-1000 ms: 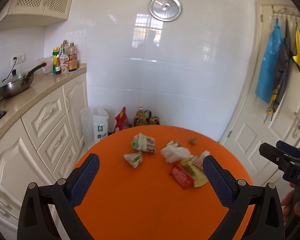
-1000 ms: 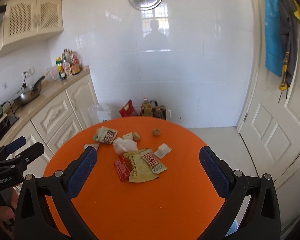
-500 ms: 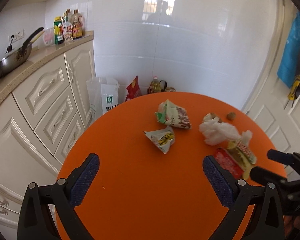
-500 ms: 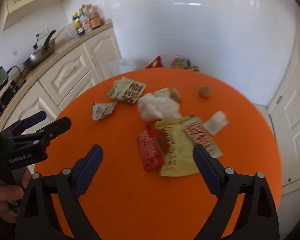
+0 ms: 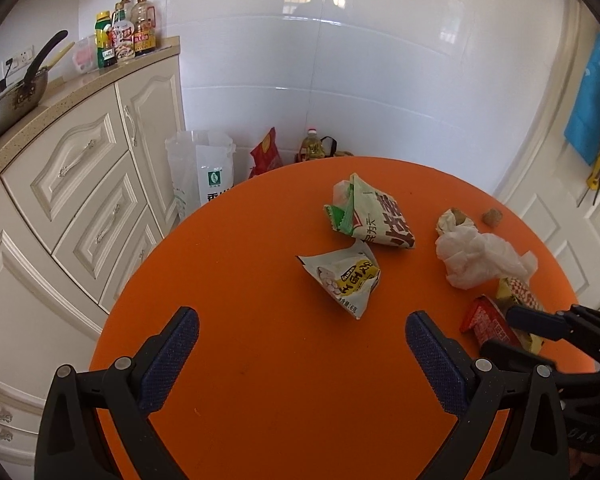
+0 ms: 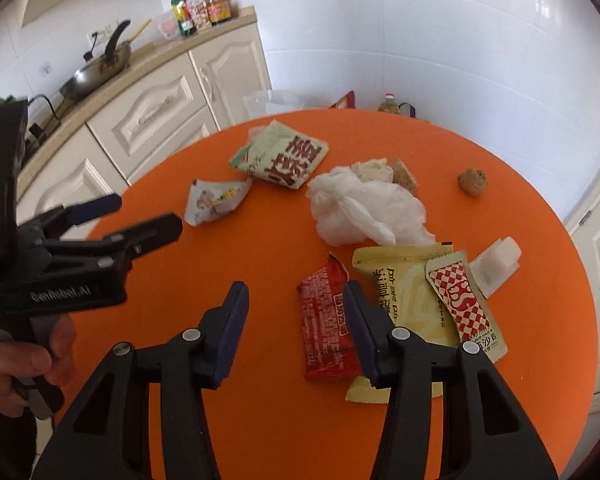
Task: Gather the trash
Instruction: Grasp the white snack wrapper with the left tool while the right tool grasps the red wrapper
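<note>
Trash lies on a round orange table. My right gripper hovers low over a red wrapper; its jaws are closing, the wrapper lies below the gap by the right finger, and the pads do not press it. Beside it lie a yellow wrapper, a checkered sachet, a white packet and a white plastic wad. My left gripper stands open and empty, short of a small white-and-yellow wrapper. Behind that lies a larger green-and-white wrapper.
A brown lump sits near the table's far right edge. Cream cabinets with a wok and bottles run along the left. A plastic bag and an oil bottle stand on the floor behind the table.
Both grippers have dropped closer to the table. The right jaws have narrowed over the red wrapper. The left gripper has moved in toward the small wrapper, still wide.
</note>
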The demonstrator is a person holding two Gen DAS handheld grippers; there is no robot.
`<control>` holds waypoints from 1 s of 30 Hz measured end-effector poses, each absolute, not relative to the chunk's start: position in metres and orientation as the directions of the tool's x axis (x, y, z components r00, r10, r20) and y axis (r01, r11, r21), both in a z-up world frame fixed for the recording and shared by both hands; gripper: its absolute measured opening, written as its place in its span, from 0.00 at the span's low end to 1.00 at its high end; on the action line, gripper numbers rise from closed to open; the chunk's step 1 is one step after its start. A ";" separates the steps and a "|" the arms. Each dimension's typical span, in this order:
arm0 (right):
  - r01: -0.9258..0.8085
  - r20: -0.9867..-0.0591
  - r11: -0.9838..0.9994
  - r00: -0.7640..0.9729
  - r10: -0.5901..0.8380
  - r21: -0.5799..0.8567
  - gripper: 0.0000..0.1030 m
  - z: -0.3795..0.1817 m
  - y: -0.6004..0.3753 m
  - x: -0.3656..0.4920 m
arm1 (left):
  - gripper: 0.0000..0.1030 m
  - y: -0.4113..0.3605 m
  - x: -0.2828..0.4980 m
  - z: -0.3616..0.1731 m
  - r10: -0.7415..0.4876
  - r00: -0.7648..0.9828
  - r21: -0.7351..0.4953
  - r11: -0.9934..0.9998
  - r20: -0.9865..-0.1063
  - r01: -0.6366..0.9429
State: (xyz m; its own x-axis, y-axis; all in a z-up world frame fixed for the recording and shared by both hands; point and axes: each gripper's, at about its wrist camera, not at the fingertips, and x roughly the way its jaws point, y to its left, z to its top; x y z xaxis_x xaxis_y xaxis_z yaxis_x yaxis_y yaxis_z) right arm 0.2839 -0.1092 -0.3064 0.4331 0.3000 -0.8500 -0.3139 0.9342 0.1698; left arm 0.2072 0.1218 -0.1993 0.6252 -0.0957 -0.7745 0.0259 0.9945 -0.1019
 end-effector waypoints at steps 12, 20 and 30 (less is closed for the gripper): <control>-0.292 -0.859 0.942 0.429 0.281 0.162 0.28 -0.322 -0.118 0.286 | 0.98 0.111 0.262 -0.235 -0.113 0.585 -0.083 0.994 -0.803 0.077; -0.270 -0.852 0.944 0.432 0.295 0.189 0.21 -0.324 -0.120 0.281 | 0.51 0.089 0.289 -0.257 -0.092 0.598 -0.021 0.992 -0.796 0.125; -0.250 -0.827 0.927 0.426 0.365 0.281 0.10 -0.314 -0.132 0.256 | 0.19 0.118 0.277 -0.269 -0.193 0.574 -0.169 0.981 -0.795 0.095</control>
State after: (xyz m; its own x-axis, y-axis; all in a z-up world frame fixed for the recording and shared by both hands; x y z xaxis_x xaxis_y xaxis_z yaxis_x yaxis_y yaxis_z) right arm 0.2558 -0.1322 -0.3142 0.4263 0.3654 -0.8275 -0.2496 0.9268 0.2807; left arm 0.2766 0.1182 -0.2691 0.5745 -0.1932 -0.7954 0.0954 0.9809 -0.1693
